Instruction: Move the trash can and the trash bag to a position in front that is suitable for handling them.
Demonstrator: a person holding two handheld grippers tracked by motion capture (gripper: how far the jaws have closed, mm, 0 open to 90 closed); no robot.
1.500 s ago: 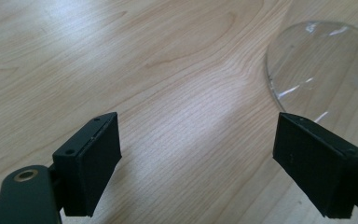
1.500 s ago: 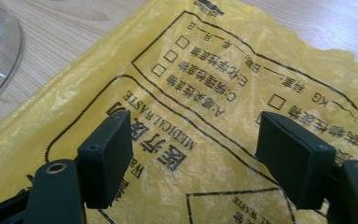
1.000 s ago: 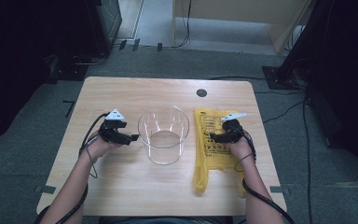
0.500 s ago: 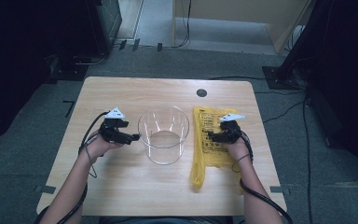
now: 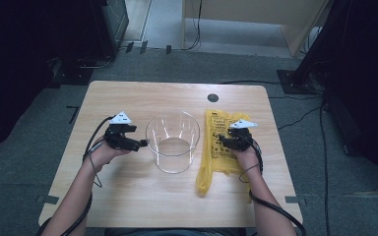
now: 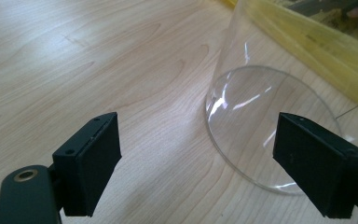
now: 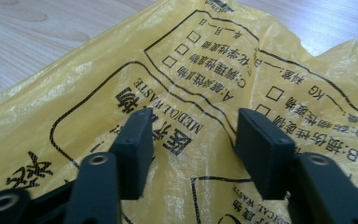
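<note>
Right gripper, jaws just closing half-wide over the yellow bag beside the clear container, may slip off thin film; left gripper gapes empty.

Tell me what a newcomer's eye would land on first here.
The bright yellow medical waste bag lies flat on the right half of the wooden table, with the right tool down on it, jaws just closing over a fold of plastic. At centre stands a clear plastic container, the left tool open beside it.
</note>
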